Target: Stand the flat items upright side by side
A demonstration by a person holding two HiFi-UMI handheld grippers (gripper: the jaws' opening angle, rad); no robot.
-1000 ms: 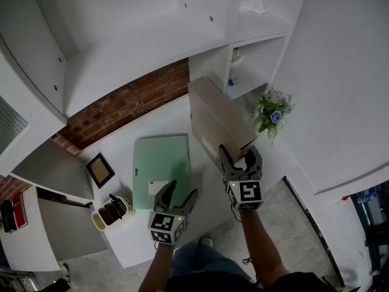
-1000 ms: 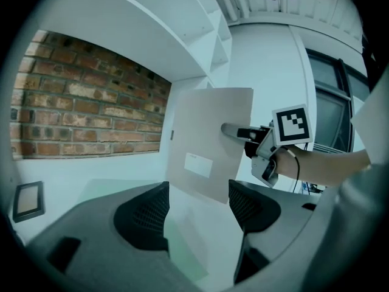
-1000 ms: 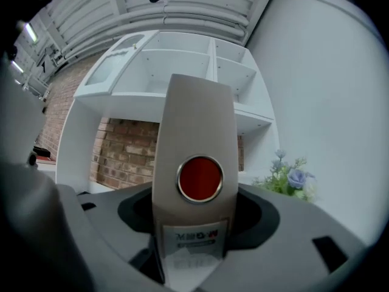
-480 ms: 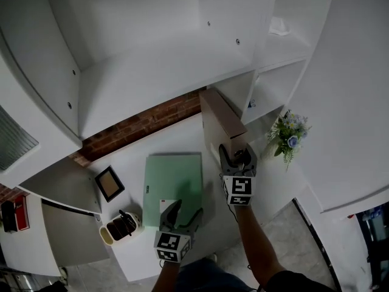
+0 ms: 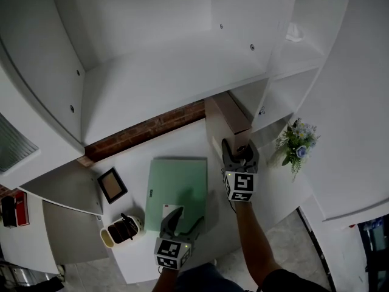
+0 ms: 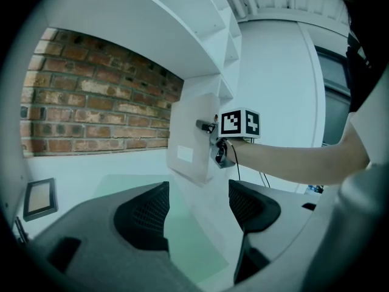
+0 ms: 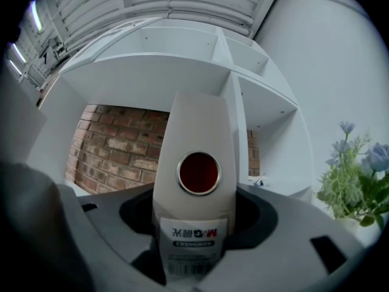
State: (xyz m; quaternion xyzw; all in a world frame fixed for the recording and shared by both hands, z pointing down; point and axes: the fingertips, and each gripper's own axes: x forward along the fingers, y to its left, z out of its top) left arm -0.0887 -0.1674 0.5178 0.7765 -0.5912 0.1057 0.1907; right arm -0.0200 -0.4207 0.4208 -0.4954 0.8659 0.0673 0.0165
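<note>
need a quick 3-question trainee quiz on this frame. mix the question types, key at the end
1. How does the green folder sit on the table? A) flat B) upright C) tilted on one edge
2. True or false: the left gripper is shut on the green folder.
3. Fill in: the right gripper is shut on the spine of the ____.

Key:
1. A
2. False. Its jaws are open with nothing pressed between them.
3. beige file box
</note>
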